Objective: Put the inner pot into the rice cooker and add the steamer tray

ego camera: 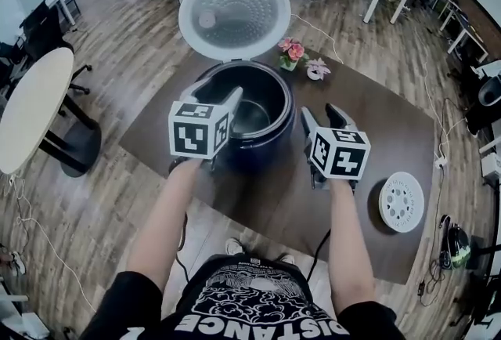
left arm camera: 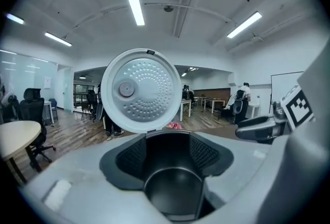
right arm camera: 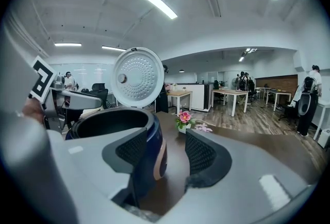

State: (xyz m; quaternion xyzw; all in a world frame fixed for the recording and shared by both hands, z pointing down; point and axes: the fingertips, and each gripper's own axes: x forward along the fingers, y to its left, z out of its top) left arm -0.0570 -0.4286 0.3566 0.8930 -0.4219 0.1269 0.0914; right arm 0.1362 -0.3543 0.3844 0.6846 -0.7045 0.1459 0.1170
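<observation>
A dark blue rice cooker [ego camera: 270, 144] stands on the brown table [ego camera: 376, 127] with its white lid [ego camera: 235, 15] swung up. The metal inner pot [ego camera: 252, 116] sits inside it. A white perforated steamer tray [ego camera: 401, 202] lies flat near the table's right front. My left gripper [ego camera: 215, 89] hovers over the cooker's left rim, jaws apart with nothing gripped. In the left gripper view the pot's dark hollow [left arm camera: 172, 192] shows between the pads, under the lid [left arm camera: 138, 90]. My right gripper [ego camera: 321, 113] is just right of the cooker, open. The blue wall [right arm camera: 154, 150] lies beside its left pad.
A small pot of pink flowers [ego camera: 291, 52] and a pink-and-white object [ego camera: 317, 69] stand behind the cooker. A round white table [ego camera: 31, 107] and office chairs are at the left. Desks and people are far back. A cable runs off the table's front edge.
</observation>
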